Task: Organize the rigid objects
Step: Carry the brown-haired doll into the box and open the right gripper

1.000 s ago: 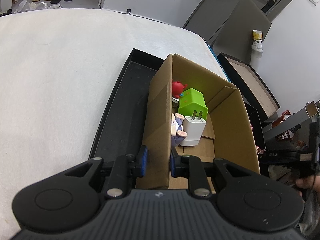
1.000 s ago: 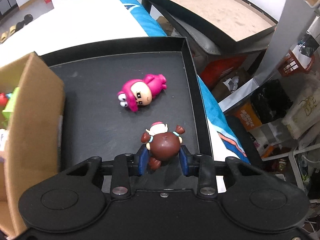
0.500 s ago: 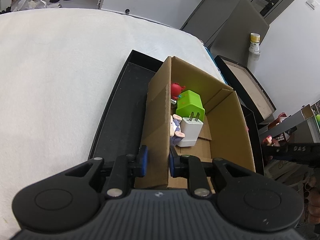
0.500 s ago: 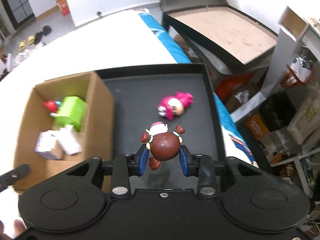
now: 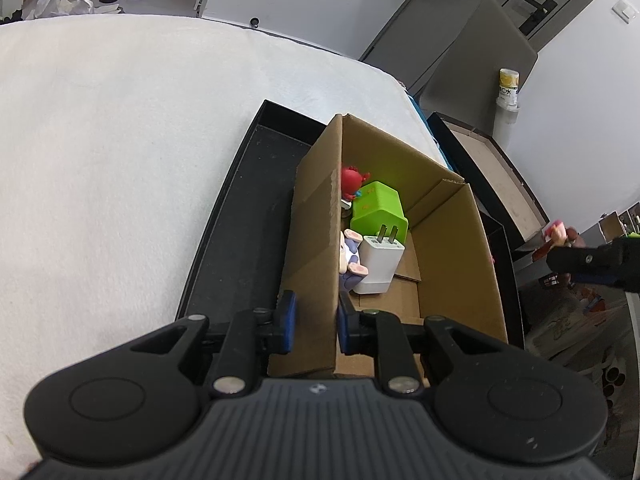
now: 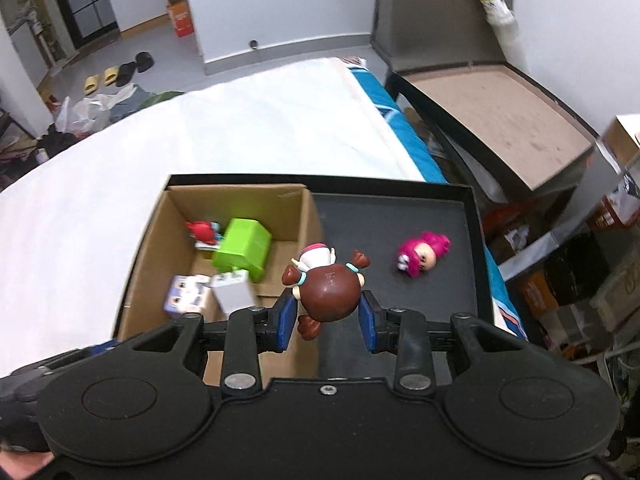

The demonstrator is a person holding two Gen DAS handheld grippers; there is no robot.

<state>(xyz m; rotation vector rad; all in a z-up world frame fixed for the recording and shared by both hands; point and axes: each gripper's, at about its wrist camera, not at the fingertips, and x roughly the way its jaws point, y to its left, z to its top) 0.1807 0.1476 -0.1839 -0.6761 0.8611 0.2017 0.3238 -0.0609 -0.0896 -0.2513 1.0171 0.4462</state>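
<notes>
In the left wrist view, the left gripper (image 5: 313,322) is pinching the near end of the left wall of the cardboard box (image 5: 456,264), one of its fingers (image 5: 286,320) outside and the other inside, bracing the box inside the black tray (image 5: 236,232) that is lying on the white bed (image 5: 120,152). Inside the box a green plug block (image 5: 378,212), a white charger (image 5: 380,266), a red toy (image 5: 351,178) and a pale figurine (image 5: 349,258) are crowding the left side, leaving the right half of the floor bare. No print on them can be read. In the right wrist view, the right gripper (image 6: 326,320) is clenching the brown-haired figurine (image 6: 326,292), held aloft over the box's right wall, so the open box is lying just left of and below the fingers, making a short leftward carry my guess for the coming move. The figurine's long axis is running away from the camera. Tiny lettering is showing on its head, too small to read. A pink figurine (image 6: 422,254) is lying on the tray floor to the right, well apart from the box. A yellow-labelled bottle (image 6: 494,2) is standing far off, its label illegible.
</notes>
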